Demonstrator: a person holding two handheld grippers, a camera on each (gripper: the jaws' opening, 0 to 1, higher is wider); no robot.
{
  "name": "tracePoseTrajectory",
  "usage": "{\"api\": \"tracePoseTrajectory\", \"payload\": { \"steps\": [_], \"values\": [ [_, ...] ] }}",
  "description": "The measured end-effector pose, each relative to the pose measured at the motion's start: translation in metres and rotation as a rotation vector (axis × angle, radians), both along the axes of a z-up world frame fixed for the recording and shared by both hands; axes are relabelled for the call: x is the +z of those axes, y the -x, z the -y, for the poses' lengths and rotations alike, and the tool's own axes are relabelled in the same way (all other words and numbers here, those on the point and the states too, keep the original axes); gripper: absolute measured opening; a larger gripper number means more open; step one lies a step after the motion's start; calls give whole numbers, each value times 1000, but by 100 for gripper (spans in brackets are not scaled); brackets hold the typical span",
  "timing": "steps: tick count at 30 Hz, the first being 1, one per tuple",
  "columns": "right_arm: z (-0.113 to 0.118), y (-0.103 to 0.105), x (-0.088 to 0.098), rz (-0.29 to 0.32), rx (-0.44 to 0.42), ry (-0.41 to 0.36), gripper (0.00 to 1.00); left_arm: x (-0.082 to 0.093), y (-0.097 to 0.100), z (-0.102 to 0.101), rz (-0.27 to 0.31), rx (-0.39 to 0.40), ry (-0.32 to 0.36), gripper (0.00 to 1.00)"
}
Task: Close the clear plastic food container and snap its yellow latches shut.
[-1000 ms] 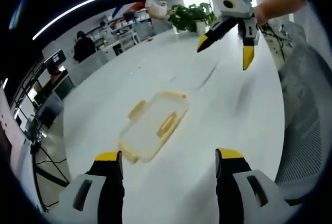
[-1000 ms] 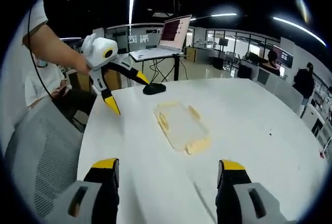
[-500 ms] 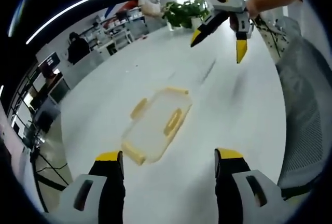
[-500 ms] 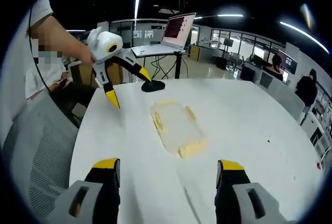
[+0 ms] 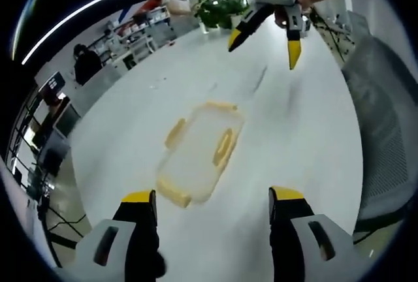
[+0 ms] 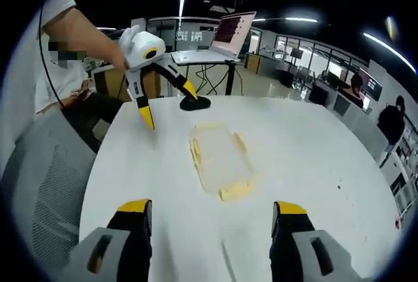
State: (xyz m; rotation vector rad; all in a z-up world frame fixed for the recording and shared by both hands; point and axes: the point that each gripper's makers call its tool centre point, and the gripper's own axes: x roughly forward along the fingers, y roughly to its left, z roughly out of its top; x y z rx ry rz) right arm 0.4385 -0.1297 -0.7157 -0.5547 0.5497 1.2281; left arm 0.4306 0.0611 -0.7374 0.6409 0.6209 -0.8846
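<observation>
Your clear container [image 5: 199, 153] lies flat mid-table, dead ahead of both spread-open, empty grippers, long axis running lower left to upper right in the left gripper view, left gripper [image 5: 212, 198] looking slightly nearer than right gripper [image 6: 210, 209].

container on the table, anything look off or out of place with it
Nothing stands out. The clear container lies flat on the white table, apart from both grippers, its yellow latches not visibly broken. Whether they are snapped shut is too small to tell. No spill shows. Both the left gripper and right gripper have open jaws.
</observation>
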Motion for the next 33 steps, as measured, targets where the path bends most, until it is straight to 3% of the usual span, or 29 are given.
{"api": "tracePoseTrajectory", "payload": {
  "steps": [13,15,27,33],
  "values": [
    [-10,-4,-6,-5,59,35,72,-2,-11,-10,1,-41,-41,63],
    [-11,-7,-8,7,79,65,72,-3,-14,-12,-1,-36,-39,64],
    [-26,-17,-9,-15,98,70,73,-9,-16,-16,-22,-78,-63,65],
    [-30,-21,-13,-8,116,89,72,-6,-27,-22,3,-96,-89,63]
  ]
}}
